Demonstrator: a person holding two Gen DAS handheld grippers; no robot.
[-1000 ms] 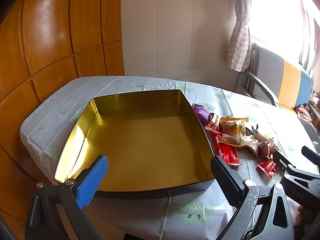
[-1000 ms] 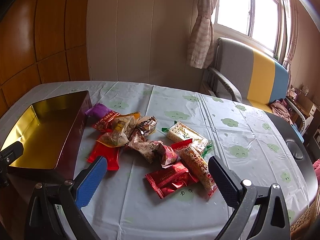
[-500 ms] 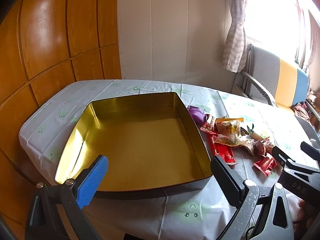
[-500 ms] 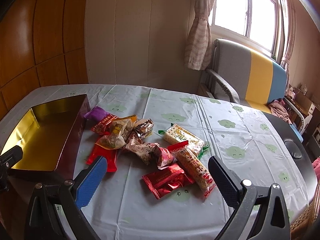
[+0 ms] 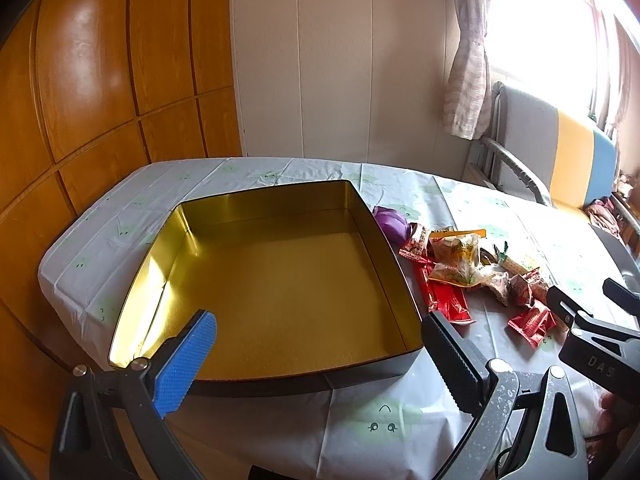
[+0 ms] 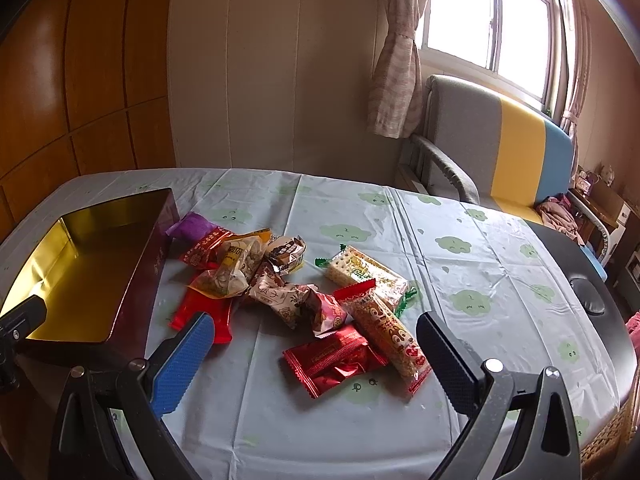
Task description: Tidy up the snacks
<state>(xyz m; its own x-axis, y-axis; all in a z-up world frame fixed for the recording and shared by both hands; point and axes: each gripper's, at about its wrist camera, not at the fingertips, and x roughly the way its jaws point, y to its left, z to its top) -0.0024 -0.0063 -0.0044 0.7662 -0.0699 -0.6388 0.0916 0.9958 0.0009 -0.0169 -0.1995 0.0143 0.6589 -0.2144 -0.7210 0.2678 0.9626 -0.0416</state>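
Cloud-printed cloth is spread over the counter (image 6: 460,280), where a gold-lined tin (image 5: 280,280) is set just left of heaped snack packets (image 6: 304,292). Both the left hand-held gripper (image 5: 316,352) and right hand-held gripper (image 6: 316,352) are held wide, nothing gripped.

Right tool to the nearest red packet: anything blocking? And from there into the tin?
Nothing visible blocks it. The right tool is open with the red packet lying on bare cloth right ahead. On the way to the tin only its side wall stands, so the packet must go over it. The tin holds nothing.
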